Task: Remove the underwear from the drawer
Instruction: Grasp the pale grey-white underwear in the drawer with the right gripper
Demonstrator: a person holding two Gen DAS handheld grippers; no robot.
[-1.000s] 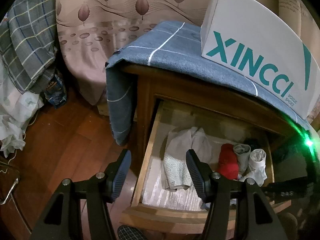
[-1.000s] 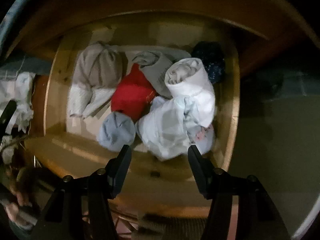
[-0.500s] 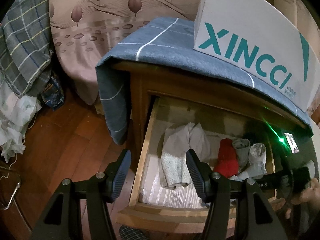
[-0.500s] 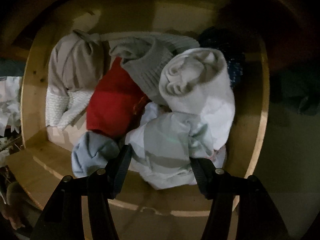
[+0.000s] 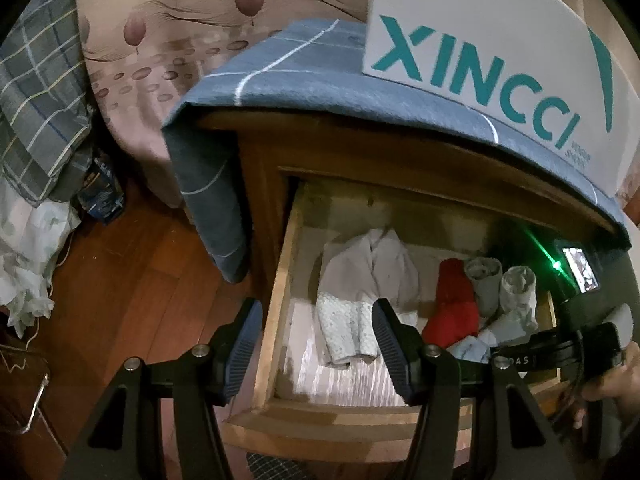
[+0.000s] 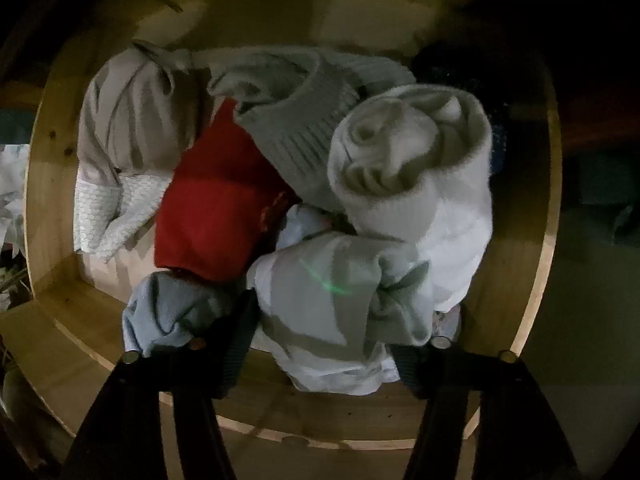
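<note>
We read the pale white-and-grey bundled underwear (image 6: 336, 304) as soft, light and loosely folded cloth; it should crush under the pads and may unroll or drag a neighbour up with it. Best hold, in our judgement: across the bundle's thick middle, where the folds stack, not a loose hem.

It lies in the open wooden drawer (image 6: 536, 240), at the front edge toward the right-hand corner. The right gripper (image 6: 320, 344) points down into the drawer with the bundle between its fingers; the jaws have just been closing, and the left finger (image 6: 236, 344) lies against the cloth. We cannot tell whether the pads already pinch it.

Drawer contents: a red folded garment (image 6: 216, 208) at the centre, a grey ribbed roll (image 6: 296, 120) behind it, a white rolled towel-like piece (image 6: 412, 160) at the right, a light-blue bundle (image 6: 168, 316) at the front, and a beige-and-white folded garment (image 5: 360, 284) at the left side.

The left gripper (image 5: 316, 344) hovers over the drawer's front left corner, jaws apart, holding nothing.
</note>
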